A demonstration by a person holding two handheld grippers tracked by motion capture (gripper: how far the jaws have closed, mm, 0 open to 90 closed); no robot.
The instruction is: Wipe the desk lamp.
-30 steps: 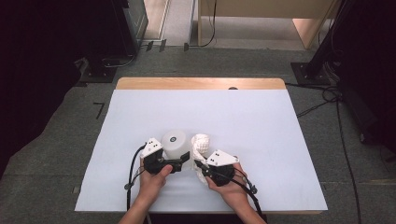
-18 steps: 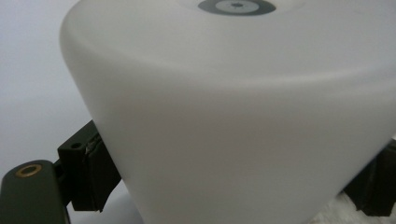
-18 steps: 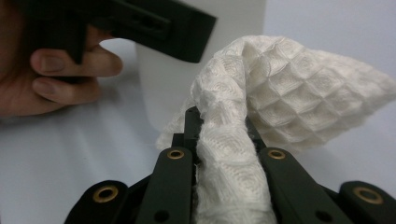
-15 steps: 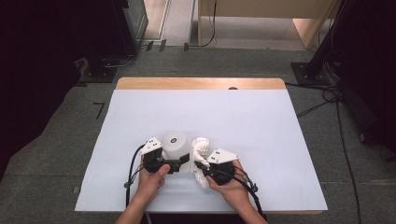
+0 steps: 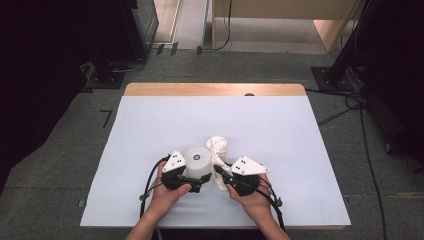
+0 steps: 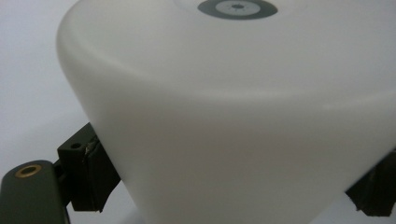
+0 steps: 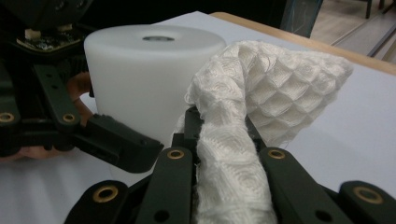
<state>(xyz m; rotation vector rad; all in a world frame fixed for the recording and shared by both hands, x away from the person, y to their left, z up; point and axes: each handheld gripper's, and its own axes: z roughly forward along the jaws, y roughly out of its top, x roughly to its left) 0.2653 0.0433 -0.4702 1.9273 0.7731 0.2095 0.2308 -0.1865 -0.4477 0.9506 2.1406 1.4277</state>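
1. High view: we see a white cylinder point(image 5: 197, 160) standing upright near the front of the white table point(image 5: 150, 125), a white waffle-weave cloth point(image 5: 219, 148) touching its right side.
2. Our left gripper point(image 5: 204, 178) has its jaws clamped on the cylinder's sides, seen close in the left gripper view.
3. Our right gripper point(image 7: 219, 135) pinches the cloth between closed jaws, just beside the cylinder.

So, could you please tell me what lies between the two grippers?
In the high view, the white cylinder and the white cloth sit between them: the left gripper clamps the cylinder, and the right gripper pinches the cloth beside it.
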